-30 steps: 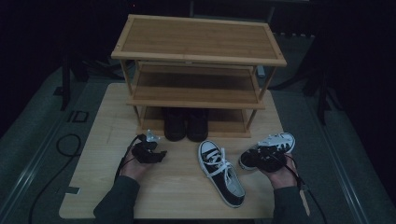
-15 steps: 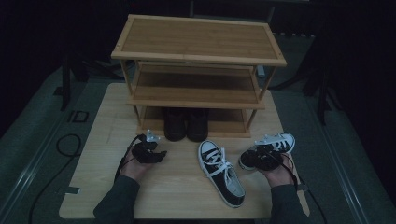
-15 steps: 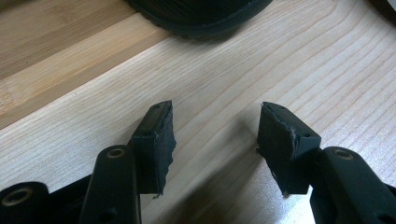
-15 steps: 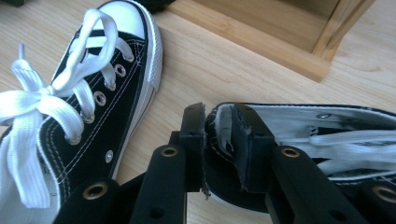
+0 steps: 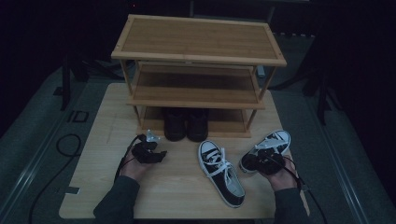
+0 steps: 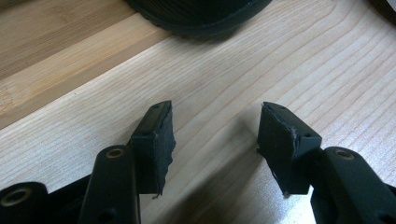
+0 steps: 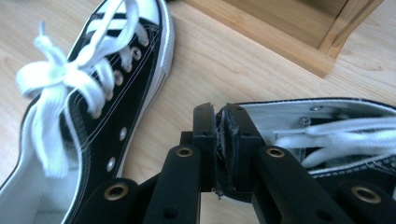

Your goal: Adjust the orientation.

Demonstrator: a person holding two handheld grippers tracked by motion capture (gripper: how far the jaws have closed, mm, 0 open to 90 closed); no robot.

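Black-and-white sneaker (image 5: 267, 149) at lower right of the high view — my right gripper (image 7: 220, 135) has just been closing and pinches its collar edge. Its mate (image 5: 221, 171) lies at lower centre. My left gripper (image 6: 215, 140), lower left, stands wide over bare table (image 5: 98, 140).

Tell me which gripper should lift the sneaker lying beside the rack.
Right. The right gripper is already pinched on that sneaker's collar, its jaws having just closed. The left gripper hangs open over bare table.
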